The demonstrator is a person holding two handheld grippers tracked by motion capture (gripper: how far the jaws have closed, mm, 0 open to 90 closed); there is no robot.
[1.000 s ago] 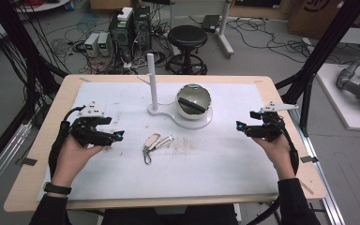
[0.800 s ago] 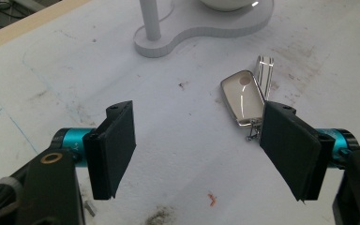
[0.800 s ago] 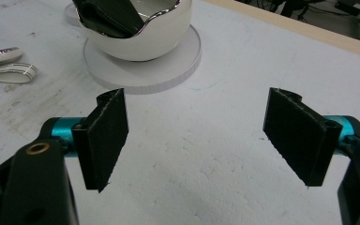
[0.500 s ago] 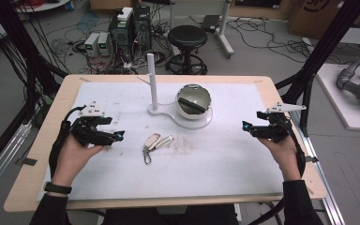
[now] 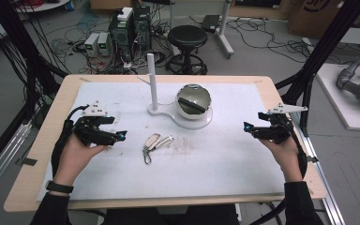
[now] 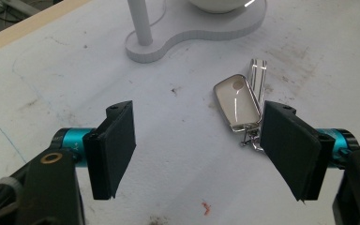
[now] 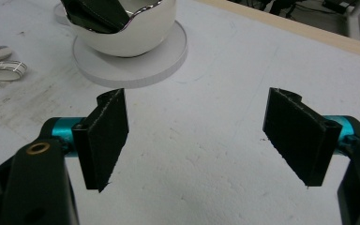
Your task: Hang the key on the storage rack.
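Right claw (image 5: pixel 246 125) shifted; keys (image 5: pixel 155 142) beside left claw (image 5: pixel 122 136).

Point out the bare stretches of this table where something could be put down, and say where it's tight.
Free: the white mat between the keys and the right gripper, the whole near strip before the person's edge, and the far right corner behind the bowl. Crowded: the far middle, where the post stand and bowl share one base, and the patch between the left gripper and the keys.

Even, soft overhead light; faint shadows; high view slightly soft; mild glare on bowl (image 5: pixel 193 101).
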